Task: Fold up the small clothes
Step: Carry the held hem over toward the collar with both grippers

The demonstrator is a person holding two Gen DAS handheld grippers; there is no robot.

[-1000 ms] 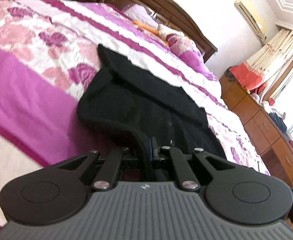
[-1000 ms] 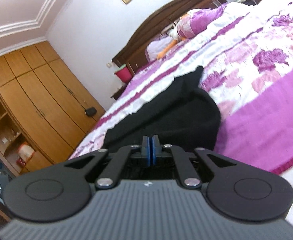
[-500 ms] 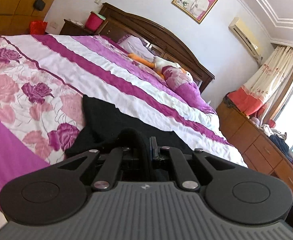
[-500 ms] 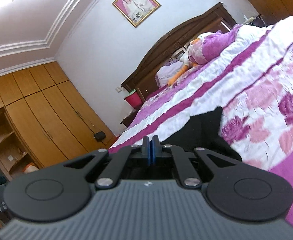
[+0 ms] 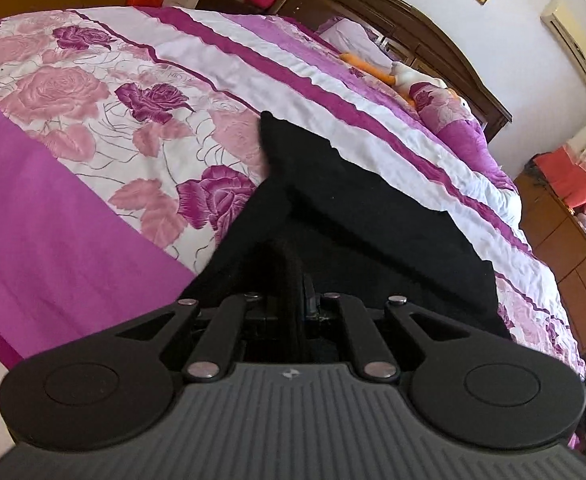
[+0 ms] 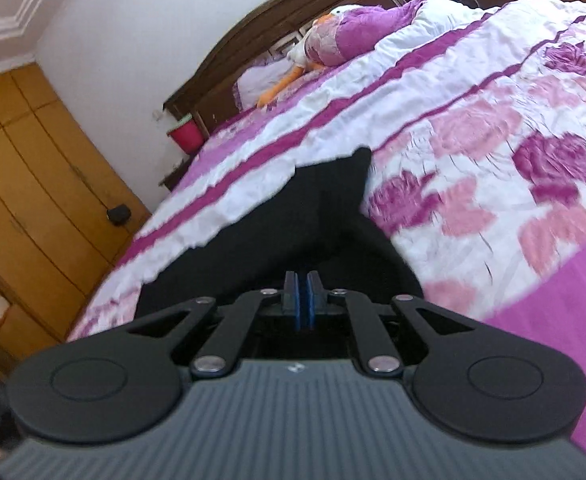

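Black garment (image 5: 373,216) lies on the floral bedspread (image 5: 93,92), near the bed's foot end, partly lifted toward both cameras. Left gripper (image 5: 299,300) has its jaws pinched on a bunched ridge of the black cloth, which rises straight up between the fingers, so that edge is held off the bed. Right gripper (image 6: 302,300): blue pads (image 6: 311,304) pressed together with only a thin seam; black fabric sits right behind them, but cannot tell if any cloth is actually caught there. Judging from 2 grips on the near edge, this looks like carrying the near side over toward the far corner (image 6: 359,160) for a fold. Risk: the right side slips, so the fold goes crooked.
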